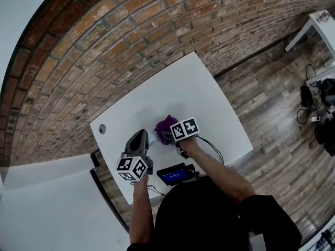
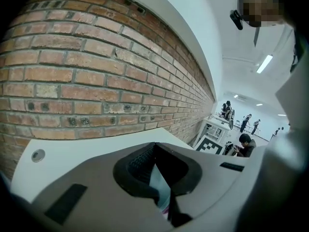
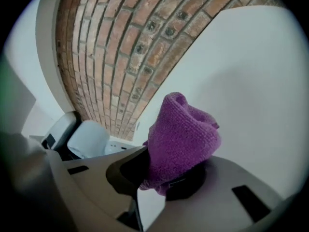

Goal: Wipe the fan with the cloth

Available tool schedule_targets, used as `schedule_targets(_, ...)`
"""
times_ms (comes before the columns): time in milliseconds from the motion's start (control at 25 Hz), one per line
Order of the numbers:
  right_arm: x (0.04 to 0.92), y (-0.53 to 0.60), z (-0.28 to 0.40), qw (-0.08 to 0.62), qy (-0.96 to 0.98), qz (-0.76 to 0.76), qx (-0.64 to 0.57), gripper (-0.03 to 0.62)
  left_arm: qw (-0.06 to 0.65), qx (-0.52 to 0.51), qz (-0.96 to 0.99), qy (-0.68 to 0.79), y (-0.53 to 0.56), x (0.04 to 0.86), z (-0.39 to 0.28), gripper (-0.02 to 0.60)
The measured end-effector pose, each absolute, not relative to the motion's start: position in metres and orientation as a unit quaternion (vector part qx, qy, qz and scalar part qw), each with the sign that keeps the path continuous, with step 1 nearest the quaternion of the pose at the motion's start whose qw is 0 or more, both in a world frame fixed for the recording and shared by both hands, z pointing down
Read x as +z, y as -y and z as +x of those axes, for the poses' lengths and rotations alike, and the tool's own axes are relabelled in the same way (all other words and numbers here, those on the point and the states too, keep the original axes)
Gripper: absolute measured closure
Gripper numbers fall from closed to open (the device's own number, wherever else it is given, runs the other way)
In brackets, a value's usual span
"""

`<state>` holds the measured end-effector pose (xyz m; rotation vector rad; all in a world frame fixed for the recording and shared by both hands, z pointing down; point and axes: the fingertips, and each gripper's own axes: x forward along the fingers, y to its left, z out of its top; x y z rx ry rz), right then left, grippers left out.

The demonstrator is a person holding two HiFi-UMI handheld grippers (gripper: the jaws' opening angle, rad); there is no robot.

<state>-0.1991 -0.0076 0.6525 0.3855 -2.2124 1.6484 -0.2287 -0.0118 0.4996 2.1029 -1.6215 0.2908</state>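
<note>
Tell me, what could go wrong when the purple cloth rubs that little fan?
The left gripper seems to pinch only a thin bit of the fan, so a hard rub might twist it loose. The cloth bulges loosely from the right gripper, so it could slip out or snag.

No legible words, numbers or brand names, only coded black-and-white square markers on the left white cube (image 1: 132, 168) atop the left gripper (image 2: 157, 180) and on the right white cube (image 1: 184, 129) atop the right gripper (image 3: 161, 178), blue-lit screen of a small black device (image 1: 175, 174) too small to read
</note>
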Motion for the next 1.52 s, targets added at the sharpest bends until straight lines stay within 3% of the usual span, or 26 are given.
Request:
schedule_targets(160, 0.657, 0.013, -0.181, 0.168, 0.778, 0.160, 0.584, 0.522, 0.233, 0.105, 0.768, 0.588, 0.012, 0.500, -0.227, 0.577)
schedule_targets(360, 0.585, 0.051, -0.191, -0.002, 0.766, 0.136, 0.628, 0.522, 0.234, 0.099, 0.767, 0.589, 0.012, 0.499, -0.229, 0.577)
schedule_targets(480, 0.568, 0.036, -0.213, -0.044, 0.710, 0.067, 0.699, 0.522, 0.234, 0.098, 0.765, 0.592, 0.011, 0.500, -0.229, 0.577)
schedule_targets(640, 0.581, 0.019, -0.210, -0.029, 0.695, 0.072, 0.714, 0.522, 0.230, 0.099, 0.764, 0.595, 0.011, 0.499, -0.227, 0.577)
schedule_targets(880, 0.648, 0.001, -0.181, 0.122, 0.739, 0.138, 0.648, 0.522, 0.231, 0.096, 0.761, 0.599, 0.011, 0.500, -0.230, 0.577)
schedule_targets(960, 0.644, 0.007, -0.166, 0.107, 0.743, 0.155, 0.642, 0.522, 0.232, 0.094, 0.762, 0.598, 0.011, 0.500, -0.229, 0.577)
schedule_targets(1160, 0.566, 0.008, -0.182, -0.029, 0.754, 0.070, 0.653, 0.522, 0.230, 0.095, 0.761, 0.599, 0.012, 0.499, -0.231, 0.577)
schedule_targets(1520, 0.660, -0.031, -0.197, 0.122, 0.727, 0.119, 0.665, 0.522, 0.234, 0.093, 0.759, 0.600, 0.012, 0.499, -0.230, 0.577)
